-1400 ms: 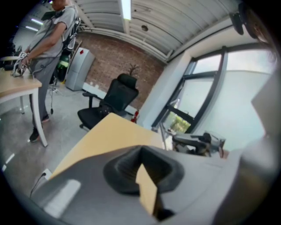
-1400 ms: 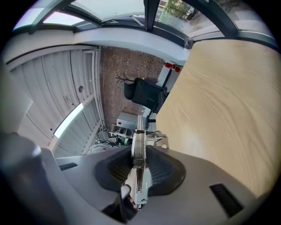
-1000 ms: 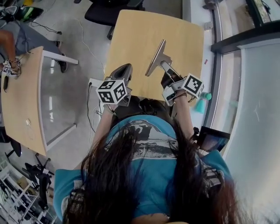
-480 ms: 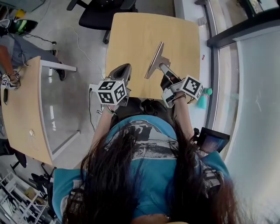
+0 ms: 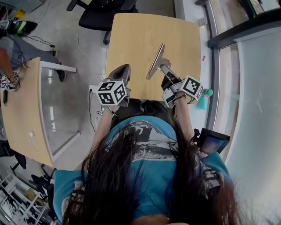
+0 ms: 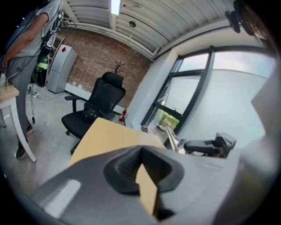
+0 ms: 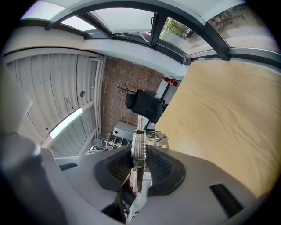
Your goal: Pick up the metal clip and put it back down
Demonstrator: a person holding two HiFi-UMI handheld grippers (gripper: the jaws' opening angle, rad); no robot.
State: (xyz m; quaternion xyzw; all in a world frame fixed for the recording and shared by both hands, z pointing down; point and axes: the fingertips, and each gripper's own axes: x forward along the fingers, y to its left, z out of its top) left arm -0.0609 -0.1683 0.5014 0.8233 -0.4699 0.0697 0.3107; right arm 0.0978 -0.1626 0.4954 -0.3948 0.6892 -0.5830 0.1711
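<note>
The metal clip (image 5: 156, 60) is a long flat silver clip, held tilted above the light wooden table (image 5: 140, 35). My right gripper (image 5: 163, 67) is shut on its near end. In the right gripper view the clip (image 7: 139, 143) stands edge-on between the dark pads of the right gripper (image 7: 139, 151), its spring showing, with the table (image 7: 228, 118) off to the right. My left gripper (image 5: 122, 70) hovers at the table's near left edge, shut and holding nothing. In the left gripper view the left gripper (image 6: 141, 154) has its tips together, and the table (image 6: 105, 136) lies ahead.
A black office chair (image 5: 101, 9) stands beyond the table's far left corner. A second wooden desk (image 5: 22, 101) is at the left, with a person (image 5: 9, 48) beside it. A glass wall (image 5: 254, 88) runs along the right. A teal object (image 5: 204, 101) sits near my right hand.
The head camera shifted slightly early on. Both grippers and the held clip keep their places over the table.
</note>
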